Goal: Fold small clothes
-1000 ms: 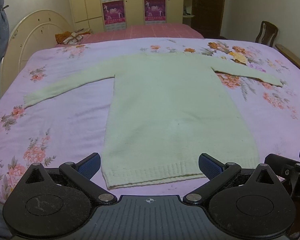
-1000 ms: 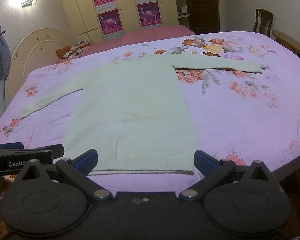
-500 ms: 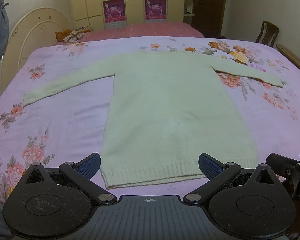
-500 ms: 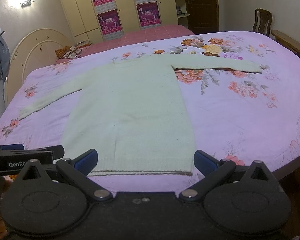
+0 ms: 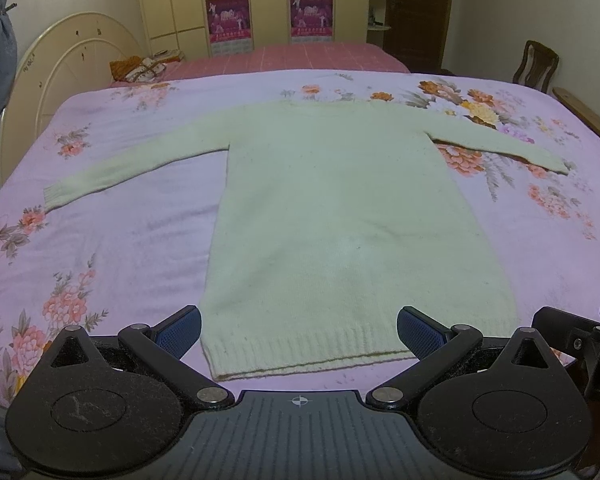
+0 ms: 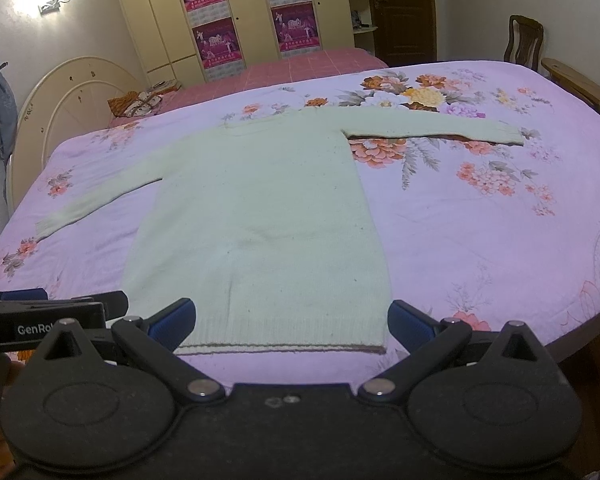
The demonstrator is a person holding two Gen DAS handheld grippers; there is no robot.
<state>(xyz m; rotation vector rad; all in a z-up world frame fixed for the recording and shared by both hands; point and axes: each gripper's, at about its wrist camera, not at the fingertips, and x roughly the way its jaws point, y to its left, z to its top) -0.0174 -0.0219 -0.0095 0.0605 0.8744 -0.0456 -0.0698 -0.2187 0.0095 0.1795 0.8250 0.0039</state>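
So we've got a pale green knit sweater (image 5: 340,216) lying flat on the floral bedspread (image 5: 112,240), sleeves spread out to both sides, ribbed hem (image 5: 312,354) nearest us. Both tongs are wide apart and holding nothing: the left gripper (image 5: 299,330) hangs just short of the hem, the right gripper (image 6: 290,320) the same from its side. It looks like soft, floppy, fairly light knitwear to us, so it'll drape and sag the moment we lift it, and probably stretch if we yank. We'd pinch at a cuff, like the left sleeve cuff (image 5: 56,196), or the hem corners, where the ribbing gives a thicker edge to bite.
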